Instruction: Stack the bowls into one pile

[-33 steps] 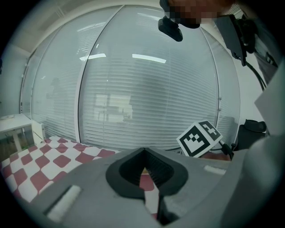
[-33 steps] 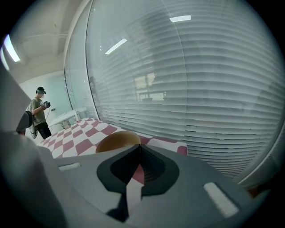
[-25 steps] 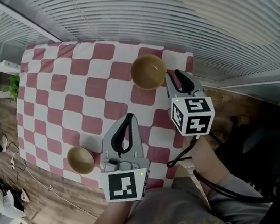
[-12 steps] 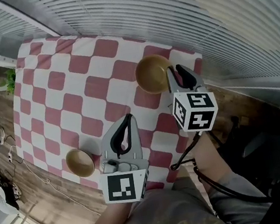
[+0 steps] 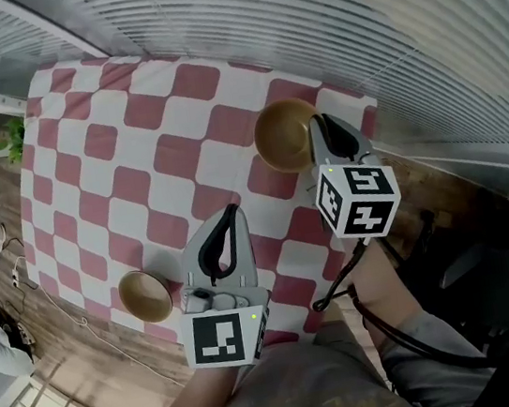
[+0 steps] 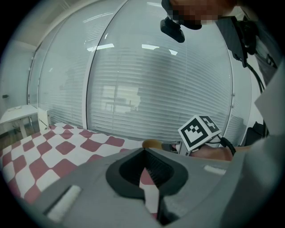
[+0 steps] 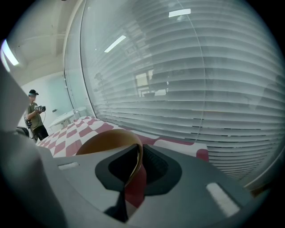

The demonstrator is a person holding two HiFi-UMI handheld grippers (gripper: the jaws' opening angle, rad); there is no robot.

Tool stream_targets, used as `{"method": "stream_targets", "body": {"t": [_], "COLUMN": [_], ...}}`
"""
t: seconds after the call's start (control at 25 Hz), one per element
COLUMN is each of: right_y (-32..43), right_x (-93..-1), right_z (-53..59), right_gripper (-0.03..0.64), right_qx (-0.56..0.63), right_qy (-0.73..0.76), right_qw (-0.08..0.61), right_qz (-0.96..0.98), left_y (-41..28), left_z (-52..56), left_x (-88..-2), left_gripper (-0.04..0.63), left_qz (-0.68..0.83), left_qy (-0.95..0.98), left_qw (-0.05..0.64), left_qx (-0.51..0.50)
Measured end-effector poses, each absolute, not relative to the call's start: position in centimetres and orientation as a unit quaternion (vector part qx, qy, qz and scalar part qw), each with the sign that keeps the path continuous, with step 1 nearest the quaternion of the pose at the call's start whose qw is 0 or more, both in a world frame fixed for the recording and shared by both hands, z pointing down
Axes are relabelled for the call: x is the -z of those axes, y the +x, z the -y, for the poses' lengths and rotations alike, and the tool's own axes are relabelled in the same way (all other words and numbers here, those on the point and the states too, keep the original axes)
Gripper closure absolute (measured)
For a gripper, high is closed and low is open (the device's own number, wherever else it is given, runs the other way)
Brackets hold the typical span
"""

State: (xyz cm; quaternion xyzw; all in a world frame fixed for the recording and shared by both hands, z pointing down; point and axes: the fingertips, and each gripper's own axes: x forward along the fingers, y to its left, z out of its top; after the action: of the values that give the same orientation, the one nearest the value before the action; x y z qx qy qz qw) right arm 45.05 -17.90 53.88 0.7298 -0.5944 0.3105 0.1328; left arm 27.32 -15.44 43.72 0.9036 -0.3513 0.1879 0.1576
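My right gripper just closed onto rim of large bowl near bench far right corner; left gripper jaws together, empty.

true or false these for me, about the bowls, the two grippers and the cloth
1. The two bowls are already in one pile. False: the small bowl sits near the table's front edge, well apart from the large bowl.
2. The right gripper has the large bowl's rim between its jaws. True; the jaws have just been closing on it.
3. The left gripper holds the small bowl. False: its jaws are together on nothing, and the small bowl lies beside it.
4. The tablecloth is red and white checked. True.
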Motion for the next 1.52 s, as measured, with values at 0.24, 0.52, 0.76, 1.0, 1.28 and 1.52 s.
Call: {"method": "stream_targets", "body": {"t": [0.24, 0.52, 0.76, 1.0, 1.28, 1.52], "right_y": [44.4, 43.5, 41.0, 36.7, 29.1, 19.6], "right_x": [-52.7, -47.8, -43.0, -41.7, -42.2, -41.4], "right_z": [18.0, 18.4, 18.4, 18.2, 17.2, 16.2], "right_gripper": [0.57, 0.571, 0.571, 0.571, 0.571, 0.571], "right_qx": [-0.318, -0.297, -0.268, -0.266, -0.275, -0.276], "right_qy": [0.724, 0.723, 0.707, 0.667, 0.601, 0.537], "right_qw": [0.101, 0.066, 0.057, 0.07, 0.086, 0.096], "right_qz": [0.603, 0.621, 0.652, 0.692, 0.745, 0.791], "left_y": [27.0, 25.5, 22.7, 18.3, 12.2, 5.6], "left_z": [15.3, 14.6, 12.9, 11.2, 7.9, 5.2], "left_x": [-42.7, -39.2, -36.1, -34.1, -33.7, -32.3], "left_gripper": [0.595, 0.595, 0.595, 0.595, 0.595, 0.595], "left_qz": [0.354, 0.376, 0.406, 0.467, 0.54, 0.596], "left_qy": [0.905, 0.904, 0.898, 0.872, 0.83, 0.793], "left_qw": [0.148, 0.125, 0.113, 0.108, 0.107, 0.103], "left_qx": [-0.182, -0.158, -0.126, -0.102, -0.087, -0.077]}}
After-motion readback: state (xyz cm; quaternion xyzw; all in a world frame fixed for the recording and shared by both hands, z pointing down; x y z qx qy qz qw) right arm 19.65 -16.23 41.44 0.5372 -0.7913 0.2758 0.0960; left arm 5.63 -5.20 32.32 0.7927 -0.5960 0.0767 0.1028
